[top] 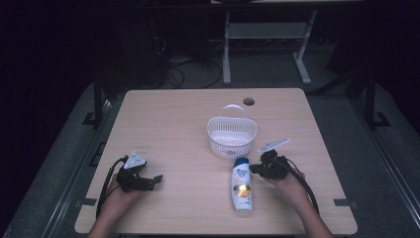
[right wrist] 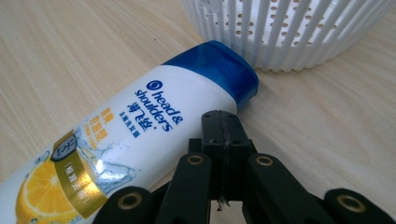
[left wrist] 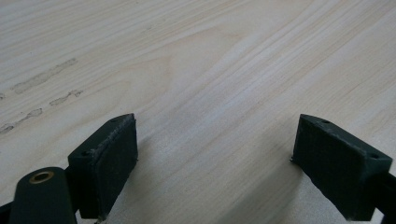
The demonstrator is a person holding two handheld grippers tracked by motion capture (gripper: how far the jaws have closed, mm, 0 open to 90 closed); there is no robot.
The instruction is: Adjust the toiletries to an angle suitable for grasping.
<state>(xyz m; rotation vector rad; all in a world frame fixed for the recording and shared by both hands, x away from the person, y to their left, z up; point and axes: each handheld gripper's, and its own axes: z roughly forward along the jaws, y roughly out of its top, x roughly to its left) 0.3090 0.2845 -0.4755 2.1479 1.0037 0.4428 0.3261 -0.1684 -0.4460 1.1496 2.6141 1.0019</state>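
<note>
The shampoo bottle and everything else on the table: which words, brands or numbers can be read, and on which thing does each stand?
"head & shoulders": on the white shampoo bottle, beside its round logo.
Chinese characters under the brand and on the gold band: too small to read with certainty.
White basket and table: no text.

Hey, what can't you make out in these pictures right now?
- Shampoo bottle bottom: cut off by the right gripper view's left edge.
- Basket contents: its inside looks bare in the high view, though too small to be sure.
- Small label print: too small in the high view.
</note>
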